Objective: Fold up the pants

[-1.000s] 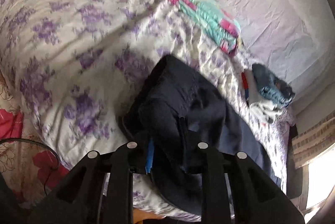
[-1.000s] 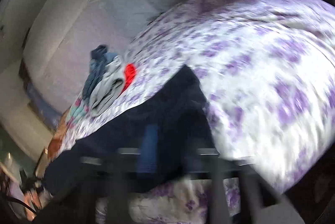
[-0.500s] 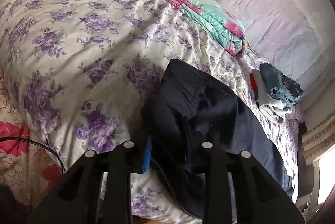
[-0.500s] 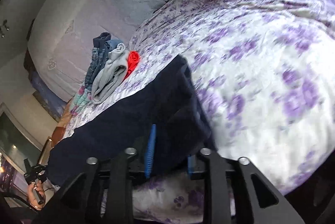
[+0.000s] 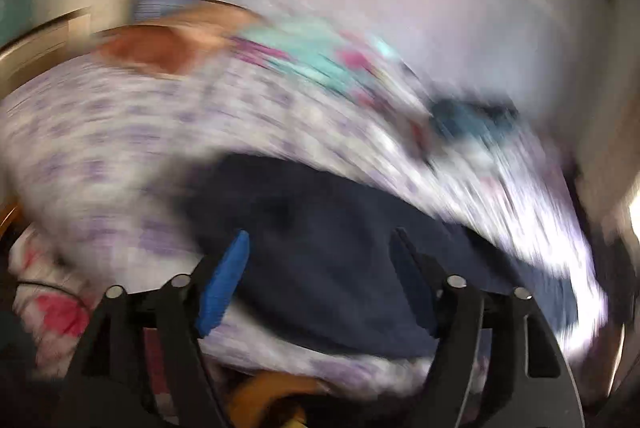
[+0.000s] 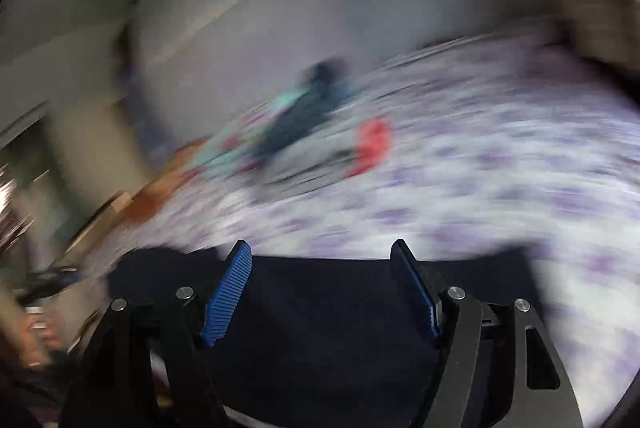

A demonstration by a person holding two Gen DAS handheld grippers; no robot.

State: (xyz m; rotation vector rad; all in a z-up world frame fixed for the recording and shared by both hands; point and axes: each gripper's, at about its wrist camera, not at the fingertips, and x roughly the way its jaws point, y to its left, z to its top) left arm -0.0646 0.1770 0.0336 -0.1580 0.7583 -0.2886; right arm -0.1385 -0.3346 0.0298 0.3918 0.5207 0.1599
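Since both frames are blurred, only the basics read: the left gripper has just opened, free of the dark pants lying soft and limp on the bed; the right gripper likewise. Pinch hems or waistband.

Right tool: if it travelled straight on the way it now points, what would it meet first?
Probably the dark navy pants, lying on the floral bedspread just below and ahead of the open right tool. Heavy blur makes depth uncertain.
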